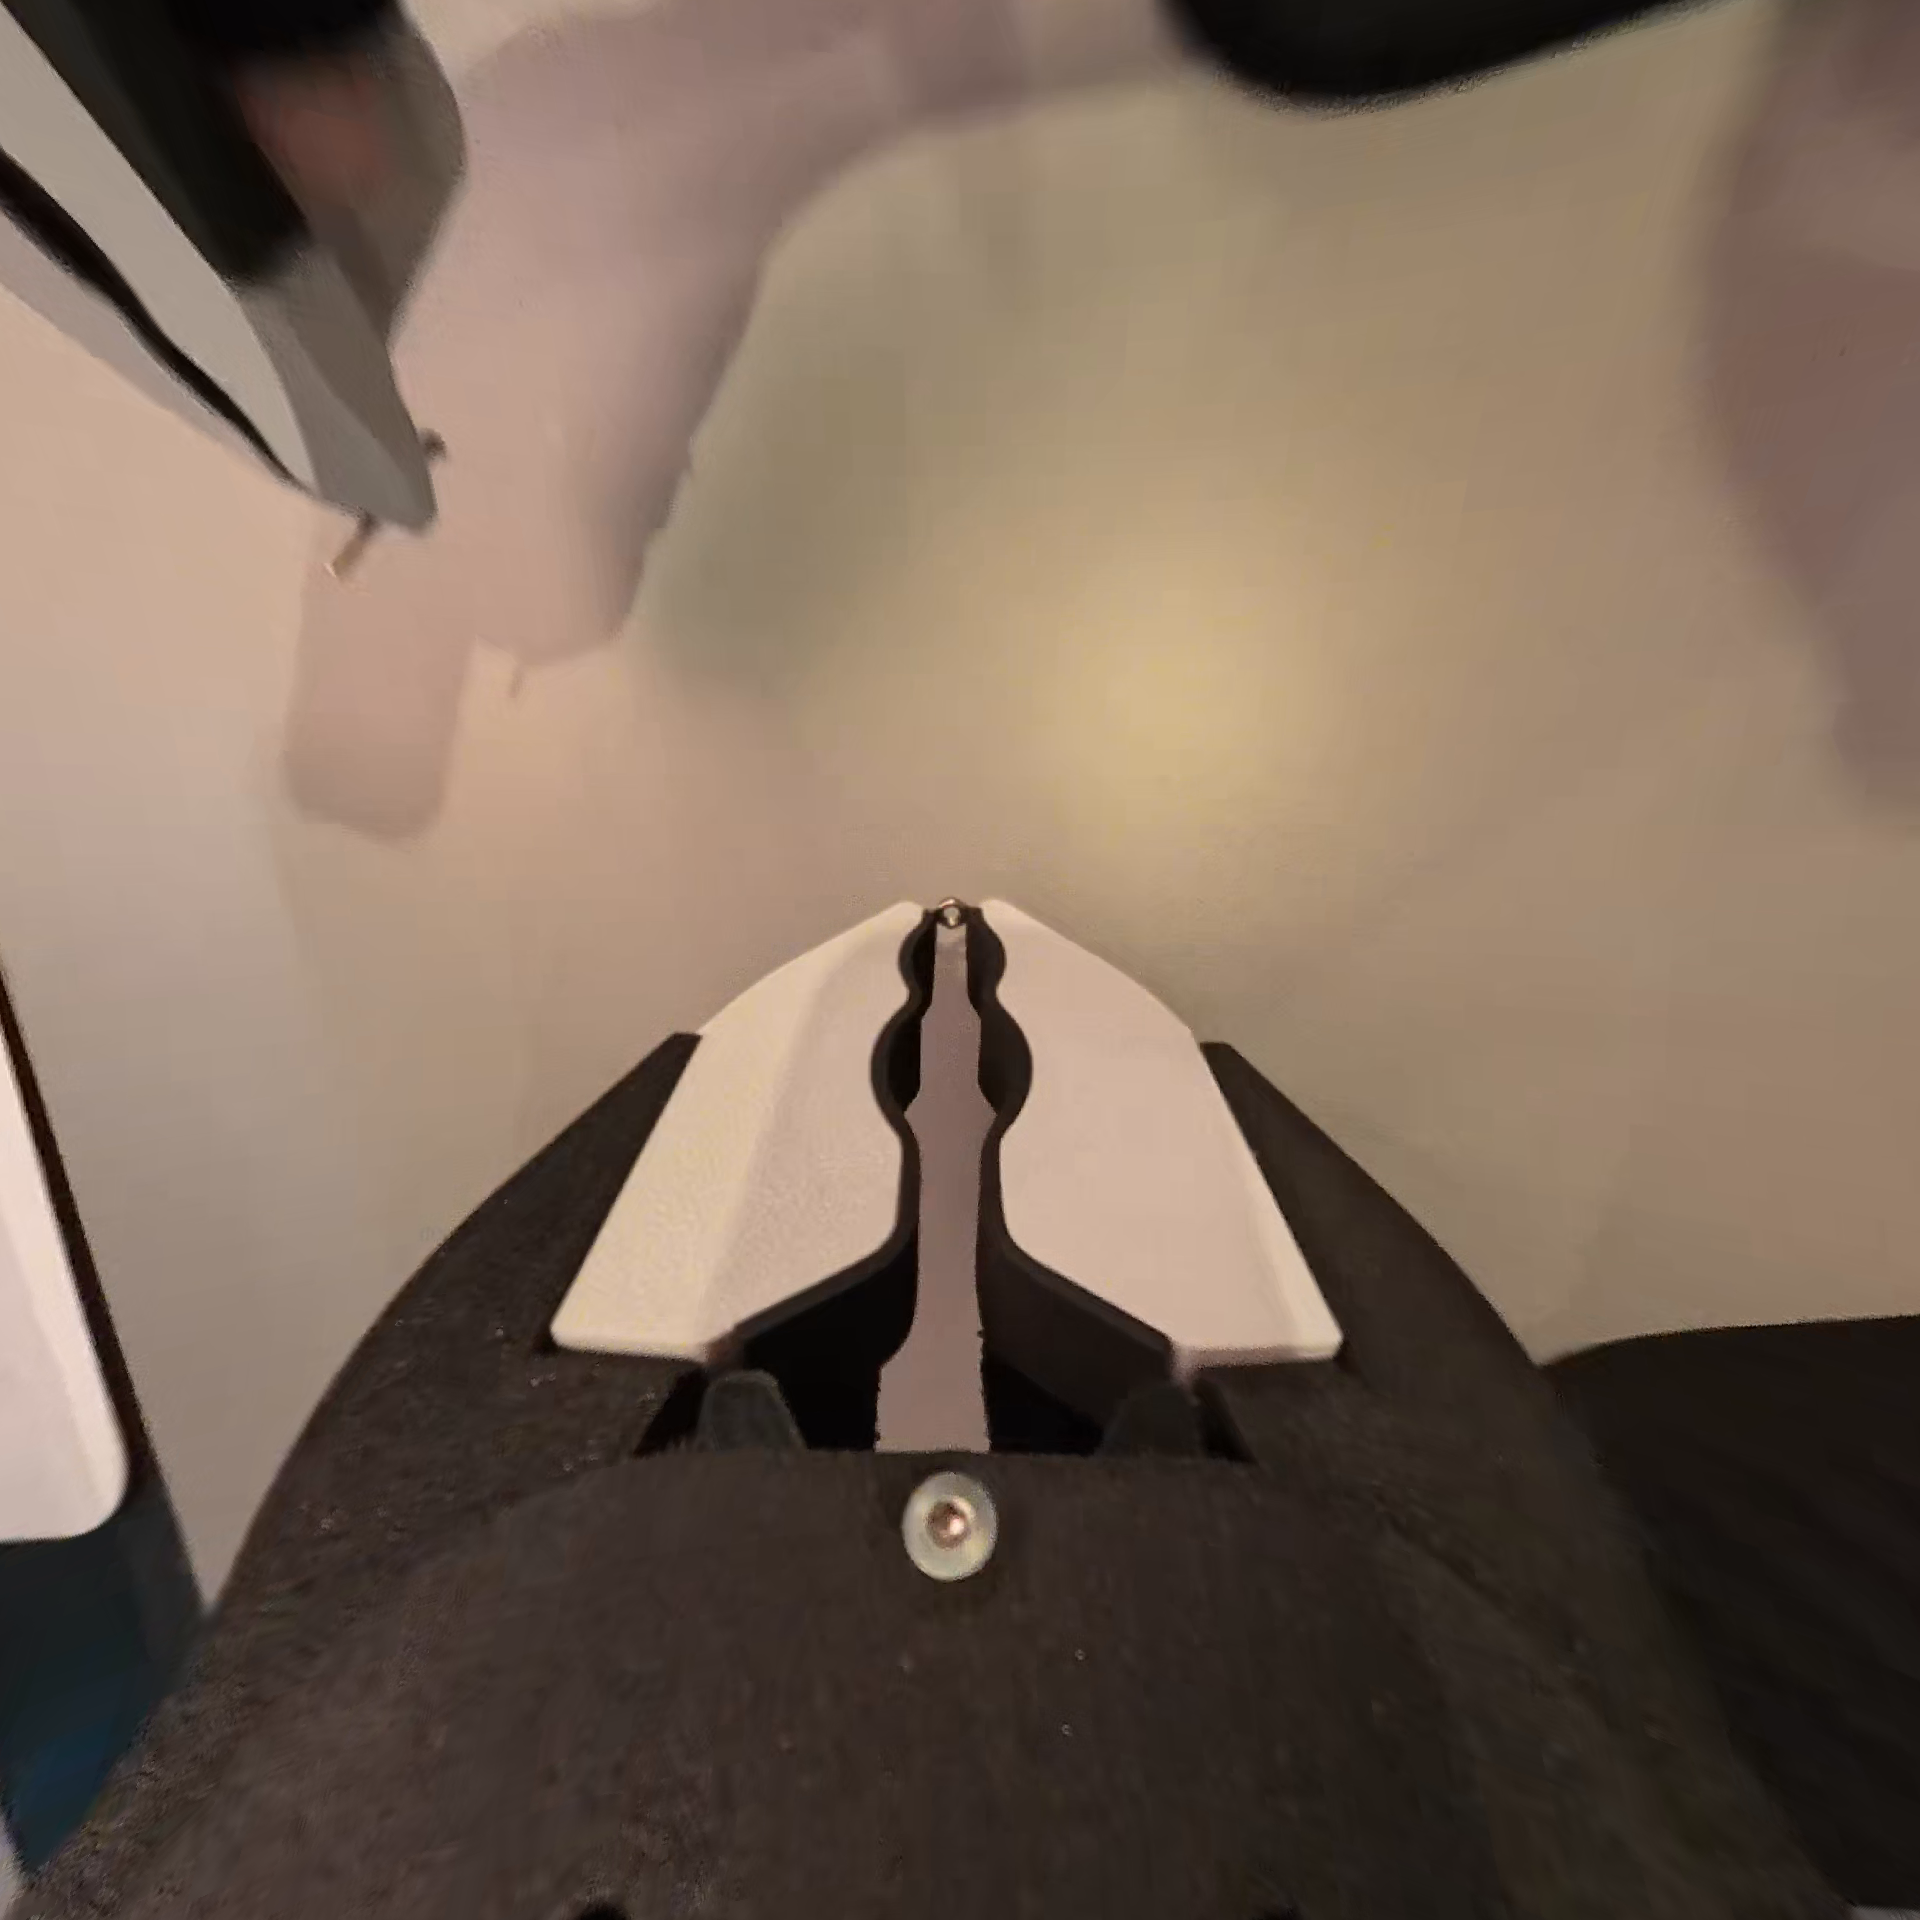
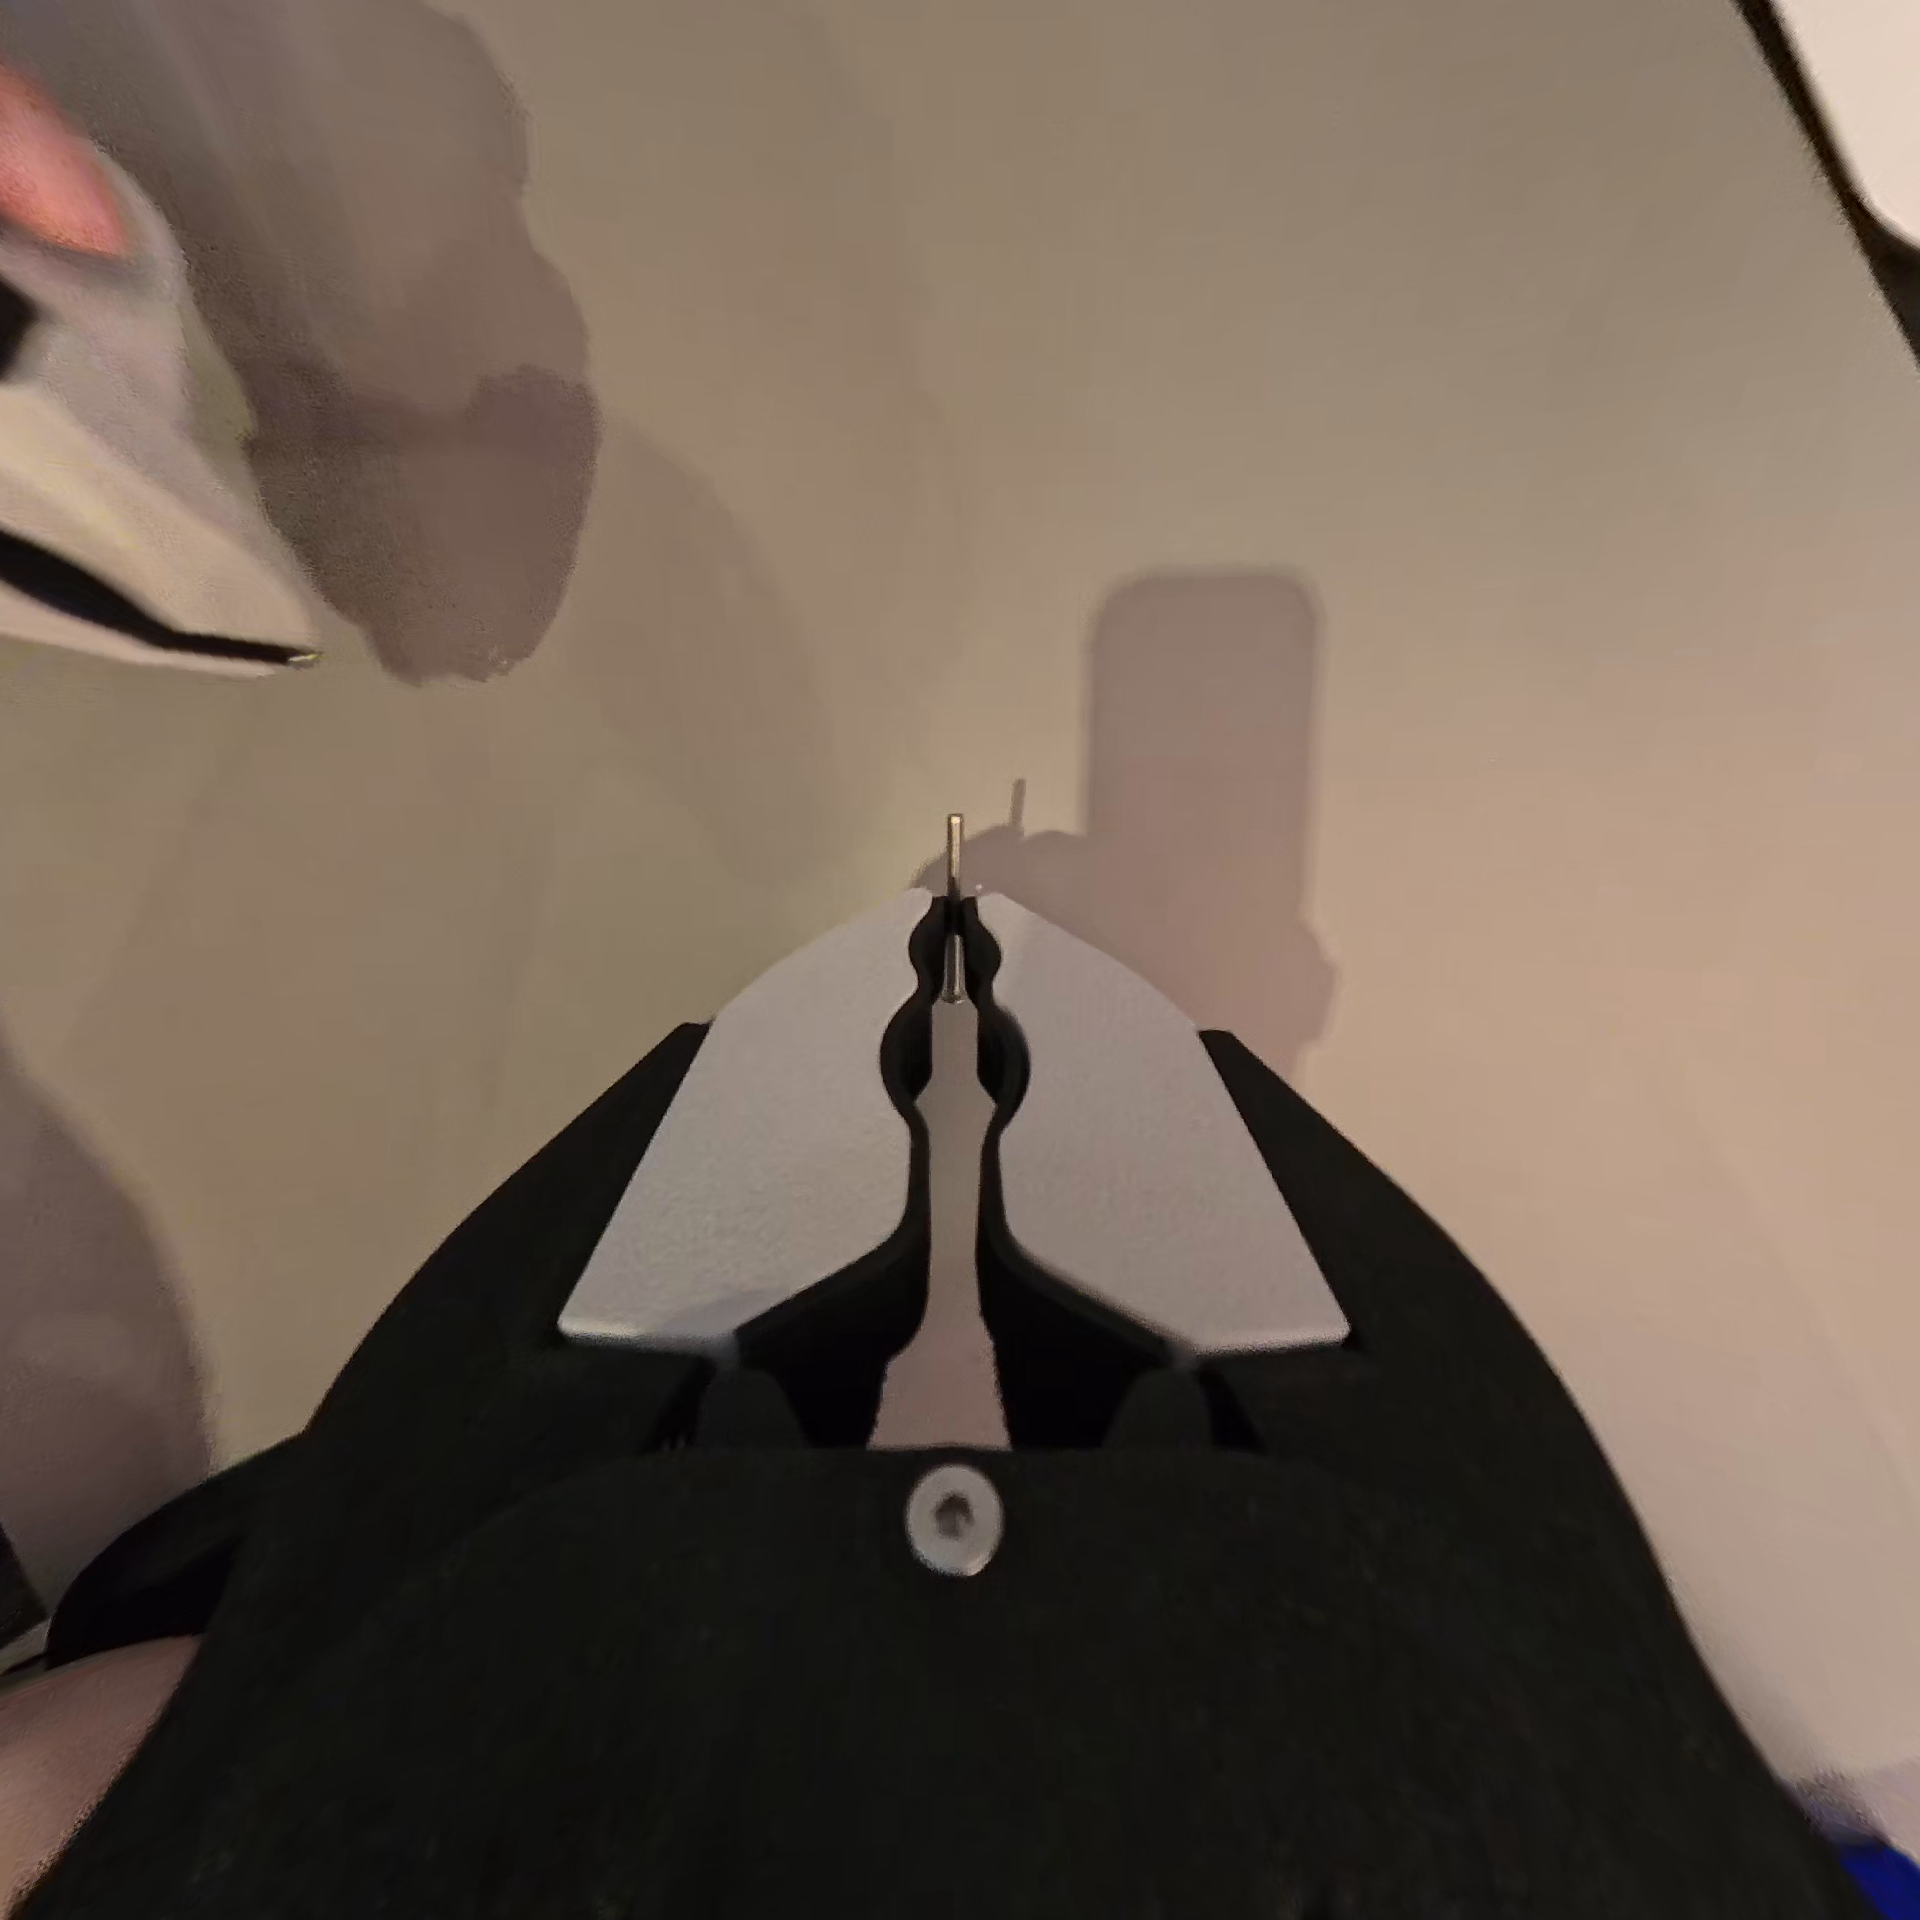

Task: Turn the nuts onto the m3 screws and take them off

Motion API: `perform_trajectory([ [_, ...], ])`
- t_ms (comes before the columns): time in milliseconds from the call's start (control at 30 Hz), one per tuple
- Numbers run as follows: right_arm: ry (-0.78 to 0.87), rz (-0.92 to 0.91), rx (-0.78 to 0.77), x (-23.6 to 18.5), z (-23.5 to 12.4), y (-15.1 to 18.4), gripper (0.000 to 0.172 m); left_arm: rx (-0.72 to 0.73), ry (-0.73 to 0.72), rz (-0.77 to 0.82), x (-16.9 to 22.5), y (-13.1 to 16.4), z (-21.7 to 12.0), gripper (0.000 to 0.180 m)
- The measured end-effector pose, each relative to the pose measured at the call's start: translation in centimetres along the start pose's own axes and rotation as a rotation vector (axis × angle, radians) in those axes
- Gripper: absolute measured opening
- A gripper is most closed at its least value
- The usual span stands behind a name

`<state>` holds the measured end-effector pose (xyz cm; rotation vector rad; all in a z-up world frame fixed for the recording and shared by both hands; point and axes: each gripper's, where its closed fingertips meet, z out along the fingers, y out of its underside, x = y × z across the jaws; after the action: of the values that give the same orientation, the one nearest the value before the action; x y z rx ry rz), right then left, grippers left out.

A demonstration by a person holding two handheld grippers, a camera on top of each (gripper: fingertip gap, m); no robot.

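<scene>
plain cream matte table surface (image 2: 1455, 520) lay under both tongs, bare around tips apart from their shadows.

right gripper (image 2: 953, 902), white fingers with black pads, was clamped on thin silver metal pin (image 2: 953, 847); pin stuck out straight ahead past tips.

left gripper (image 1: 949, 912), same make, was pinched on tiny silver metal ring-like piece (image 1: 949, 913) at very tips.

both small parts were already lifted; two tongs were apart, nothing joined.

no brands, labels or readable writing.

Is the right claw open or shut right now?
Shut. The right claw has its tips closed on a thin metal pin, which pokes out past the fingertips over the pale surface.
</scene>
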<state>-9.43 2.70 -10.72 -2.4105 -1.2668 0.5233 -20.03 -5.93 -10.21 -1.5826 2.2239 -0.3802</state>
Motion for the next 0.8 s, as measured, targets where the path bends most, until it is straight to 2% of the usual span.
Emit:
perform_trajectory([
  [133,0.011,0.06,0.019,1.4,-1.3,1.8,0.002,-0.164,-0.018,0.015,-2.7,1.0,3.2,0.005],
  [333,0.014,0.119,0.051,2.4,-1.9,3.1,0.002,-0.26,0.031,-0.007,-5.3,0.1,5.5,0.005],
  [533,0.019,0.137,0.036,2.9,-1.9,3.7,0.002,-0.307,0.047,0.044,-5.3,0.1,6.4,0.005],
  [800,-0.004,0.145,0.075,2.8,-2.0,3.4,0.002,-0.279,0.084,-0.008,-5.0,0.4,6.6,0.005],
])
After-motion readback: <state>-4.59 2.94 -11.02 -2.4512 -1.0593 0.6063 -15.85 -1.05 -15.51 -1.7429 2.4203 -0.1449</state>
